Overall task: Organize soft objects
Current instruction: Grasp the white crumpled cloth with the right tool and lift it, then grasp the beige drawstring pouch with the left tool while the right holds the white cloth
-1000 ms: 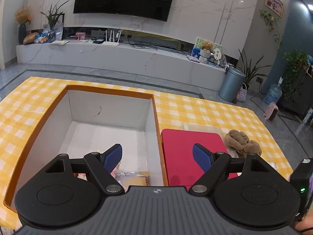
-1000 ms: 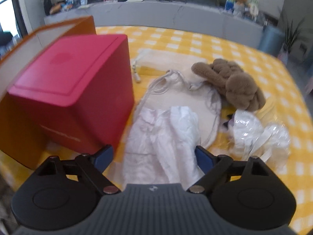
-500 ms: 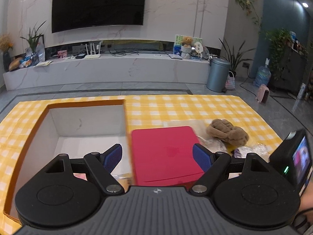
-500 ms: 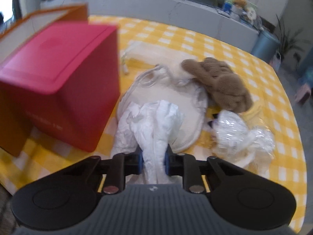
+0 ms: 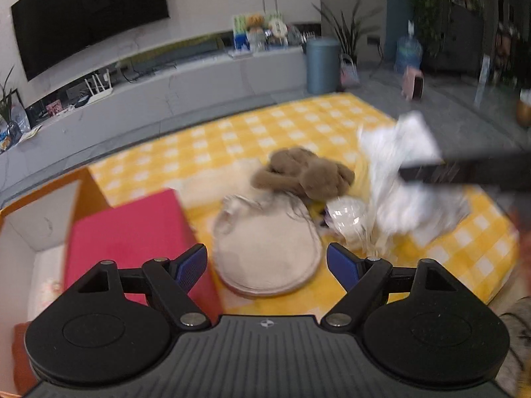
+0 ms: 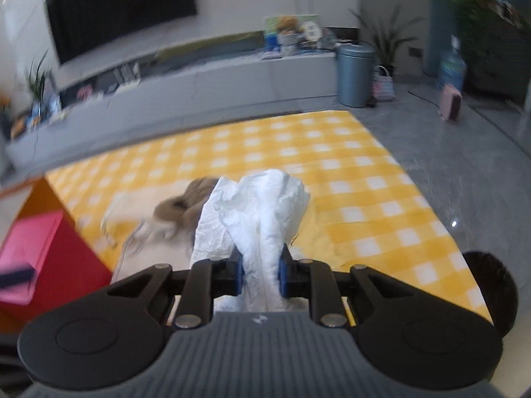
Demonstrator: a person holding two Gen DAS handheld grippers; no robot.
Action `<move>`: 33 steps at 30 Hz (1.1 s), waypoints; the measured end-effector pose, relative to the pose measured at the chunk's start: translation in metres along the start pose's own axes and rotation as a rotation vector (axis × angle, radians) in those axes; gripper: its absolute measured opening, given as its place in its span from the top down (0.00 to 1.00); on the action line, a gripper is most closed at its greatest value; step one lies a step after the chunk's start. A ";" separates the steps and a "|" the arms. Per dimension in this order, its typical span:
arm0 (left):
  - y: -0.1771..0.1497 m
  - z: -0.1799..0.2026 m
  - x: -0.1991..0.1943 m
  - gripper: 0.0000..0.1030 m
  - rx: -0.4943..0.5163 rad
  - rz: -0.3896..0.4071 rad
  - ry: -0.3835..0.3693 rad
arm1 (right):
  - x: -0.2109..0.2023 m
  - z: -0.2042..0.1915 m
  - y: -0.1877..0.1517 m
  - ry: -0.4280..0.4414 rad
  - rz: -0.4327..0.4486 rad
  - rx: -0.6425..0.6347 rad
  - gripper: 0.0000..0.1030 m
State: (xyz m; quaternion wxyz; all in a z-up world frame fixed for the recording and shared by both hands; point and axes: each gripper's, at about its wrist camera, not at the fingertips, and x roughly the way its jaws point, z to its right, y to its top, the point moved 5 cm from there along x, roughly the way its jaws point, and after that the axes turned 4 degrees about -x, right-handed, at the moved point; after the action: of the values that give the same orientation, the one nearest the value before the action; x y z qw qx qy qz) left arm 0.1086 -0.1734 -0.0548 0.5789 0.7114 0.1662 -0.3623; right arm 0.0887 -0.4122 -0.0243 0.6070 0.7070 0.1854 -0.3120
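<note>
Right wrist view: right gripper [image 6: 260, 270] pinches the white cloth [image 6: 262, 205], lifted clear, likely for boxing; left gripper [image 5: 267, 263] hangs spread, empty, over the pad [image 5: 265, 252].

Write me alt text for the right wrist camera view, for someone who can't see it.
The right gripper is shut on a crumpled white cloth, lifted over a yellow checked tablecloth. A brown plush toy lies behind it, a red box at left, all blurred.
</note>
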 end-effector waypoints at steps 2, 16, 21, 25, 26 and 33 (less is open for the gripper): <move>-0.005 0.015 0.018 0.07 0.071 -0.033 0.019 | -0.002 0.014 0.001 0.003 0.017 0.042 0.82; -0.031 0.046 0.095 0.07 0.327 -0.113 0.220 | 0.001 0.021 0.002 0.039 0.031 0.089 0.82; -0.024 0.048 0.102 0.06 0.318 -0.083 0.192 | 0.000 0.024 0.002 0.039 0.036 0.100 0.82; -0.017 0.041 0.110 0.02 0.234 -0.090 0.173 | 0.001 0.023 0.002 0.037 0.033 0.099 0.82; -0.015 0.039 0.111 0.01 0.204 -0.096 0.169 | 0.001 0.024 0.002 0.036 0.035 0.102 0.82; -0.013 0.037 0.114 0.00 0.175 -0.081 0.138 | 0.000 0.025 0.001 0.040 0.042 0.118 0.82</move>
State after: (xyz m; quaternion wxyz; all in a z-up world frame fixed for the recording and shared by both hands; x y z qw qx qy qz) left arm 0.1658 -0.2256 -0.1470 0.4867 0.7752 0.2018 -0.3485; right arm 0.0845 -0.4370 -0.0253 0.5670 0.7512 0.1639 -0.2955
